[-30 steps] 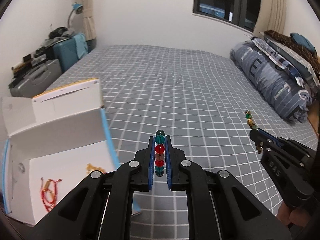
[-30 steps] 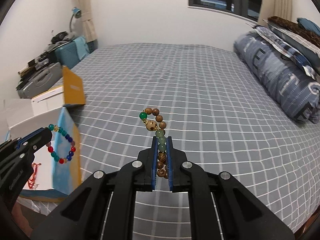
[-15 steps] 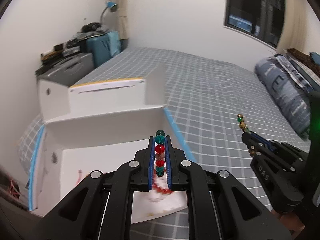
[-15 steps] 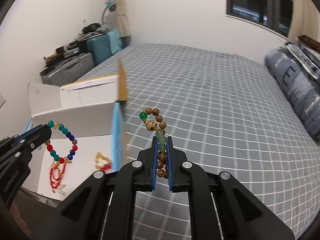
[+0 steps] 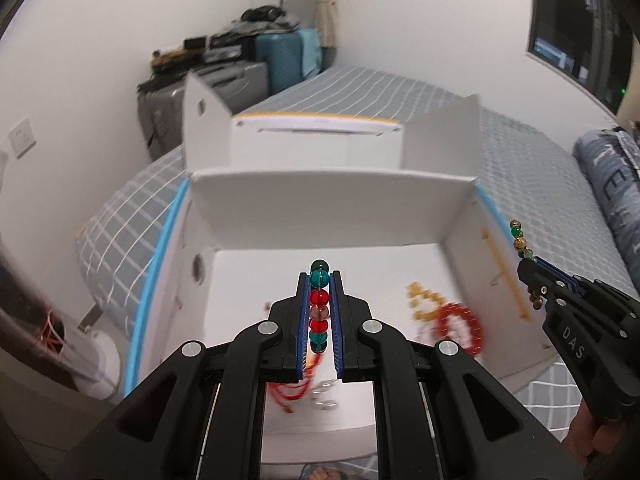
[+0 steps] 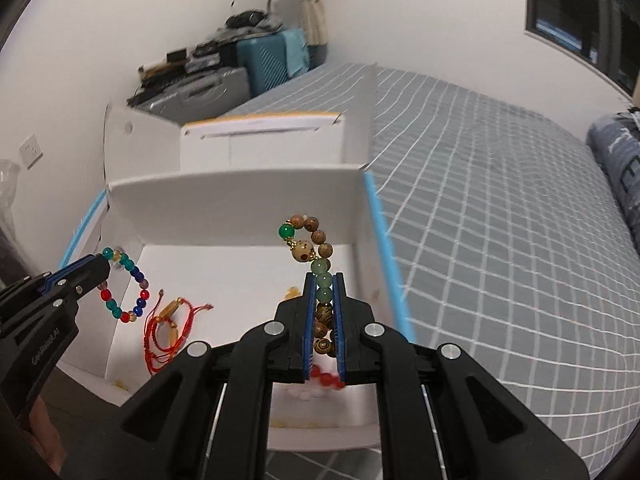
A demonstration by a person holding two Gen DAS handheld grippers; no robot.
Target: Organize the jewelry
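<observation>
Above the open white cardboard box [image 5: 332,216] on the grey checked bed [image 6: 500,184], both grippers hover with bracelets. Left gripper [image 5: 320,280]: jaws closed almost fully on a coloured glass-bead bracelet [image 5: 319,308], its loop hanging at 9 o'clock in the right wrist view. Right gripper [image 6: 324,280]: jaws clamped on a wooden-bead bracelet [image 6: 310,240] with green stones, seen at 3 o'clock in the left wrist view. On the box floor lie a red cord bracelet [image 6: 168,328], a red bead bracelet [image 5: 460,328] and a yellow piece [image 5: 424,300]. To release well, lower each bracelet inside the walls over bare floor, apart from the tangled cords, then open the jaws without dragging.
</observation>
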